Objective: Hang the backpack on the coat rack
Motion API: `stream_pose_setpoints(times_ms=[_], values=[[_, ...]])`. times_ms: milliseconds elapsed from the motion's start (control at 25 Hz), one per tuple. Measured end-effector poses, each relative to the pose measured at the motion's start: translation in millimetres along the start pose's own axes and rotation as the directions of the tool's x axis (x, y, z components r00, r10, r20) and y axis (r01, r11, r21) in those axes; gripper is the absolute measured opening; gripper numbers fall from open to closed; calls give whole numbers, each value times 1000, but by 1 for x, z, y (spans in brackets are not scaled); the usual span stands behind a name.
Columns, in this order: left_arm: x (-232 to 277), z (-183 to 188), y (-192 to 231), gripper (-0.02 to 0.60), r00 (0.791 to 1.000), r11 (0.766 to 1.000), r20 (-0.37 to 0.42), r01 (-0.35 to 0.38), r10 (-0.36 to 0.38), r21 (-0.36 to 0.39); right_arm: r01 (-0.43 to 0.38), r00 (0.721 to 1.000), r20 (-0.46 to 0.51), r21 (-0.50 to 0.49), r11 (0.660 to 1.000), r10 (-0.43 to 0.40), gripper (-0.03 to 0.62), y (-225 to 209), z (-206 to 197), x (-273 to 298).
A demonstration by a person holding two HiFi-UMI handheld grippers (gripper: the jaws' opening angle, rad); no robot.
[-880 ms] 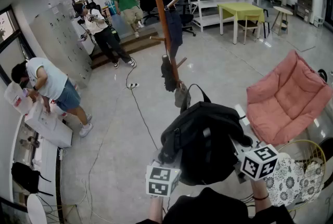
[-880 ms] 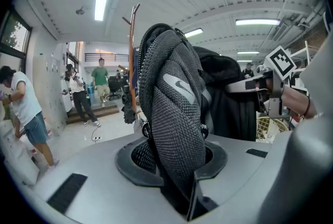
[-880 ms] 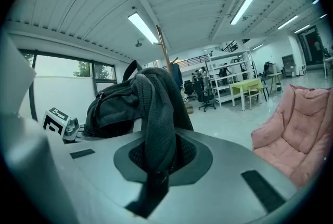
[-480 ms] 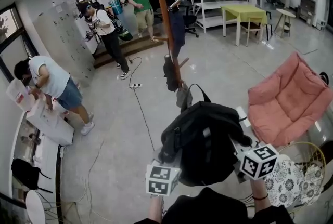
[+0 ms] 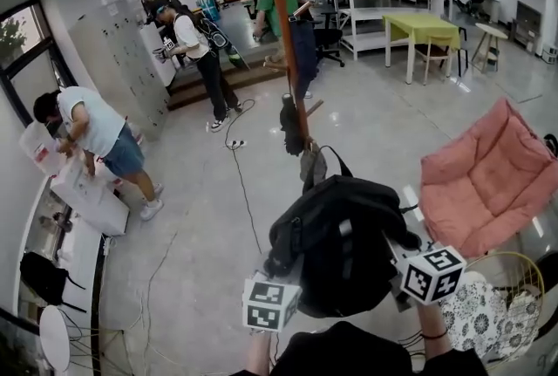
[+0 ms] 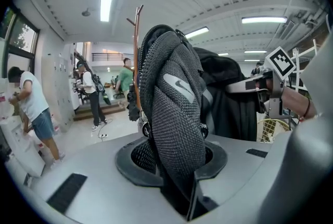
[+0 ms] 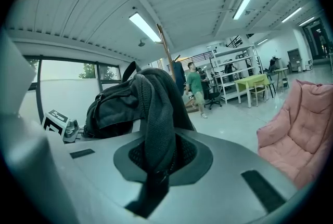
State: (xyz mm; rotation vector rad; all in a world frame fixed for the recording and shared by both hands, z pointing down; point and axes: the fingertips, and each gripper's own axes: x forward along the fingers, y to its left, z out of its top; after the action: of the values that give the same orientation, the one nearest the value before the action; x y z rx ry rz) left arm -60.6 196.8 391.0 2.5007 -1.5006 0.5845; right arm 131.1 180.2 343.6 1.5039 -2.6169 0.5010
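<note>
We hold the backpack (image 5: 344, 243) up in front of us, between our two tongs. The left tongs (image 6: 179, 181) are squeezed on a fat, padded strap (image 6: 177, 108), so they stay a little bit apart. The right tongs (image 7: 155, 171) are nearly closed on a thinner strap (image 7: 153, 114). The bag bulges up just past the tips of both tongs. The coat rack (image 5: 286, 34) stands well ahead of the tongs, far past the bag, so nothing is hung yet.

What could go wrong? The bag looks big and floppy. If one strap slides out of its tongs, the bag could tip to the other side and drop to the floor. We think the thin strap in the right tongs is the one more likely to slip, since so little of it is pinched.

The rack already has dark things (image 5: 292, 126) hanging low on it, straight ahead of the tongs. We could bump them or knock them off. The pole is tall and thin, so a hard push might make it wobble.

Both tongs are busy with straps. If a strap misses its peg when we let go, the bag will just fall.
</note>
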Motion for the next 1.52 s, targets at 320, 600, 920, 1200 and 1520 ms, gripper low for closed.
stream_pose_setpoints(times_ms=[320,600,920,1200,1520], values=[[9,-13,5,114,997,997,-40,-60,59,-48,-32,998,-46,9,999,33,32,-5,-9,20],[31,-22,28,114,995,995,-78,-72,66,-74,-42,995,-90,32,999,45,32,-12,-17,57],[88,-23,61,114,993,994,-113,-35,24,-101,-16,993,-119,49,999,22,32,-40,-16,115],[139,-17,100,114,991,993,-136,-2,-15,-122,15,992,-129,59,998,-7,32,-60,-8,174],[188,-9,141,114,985,993,-164,28,-46,-114,39,990,-138,77,996,-28,32,-81,-3,231]])
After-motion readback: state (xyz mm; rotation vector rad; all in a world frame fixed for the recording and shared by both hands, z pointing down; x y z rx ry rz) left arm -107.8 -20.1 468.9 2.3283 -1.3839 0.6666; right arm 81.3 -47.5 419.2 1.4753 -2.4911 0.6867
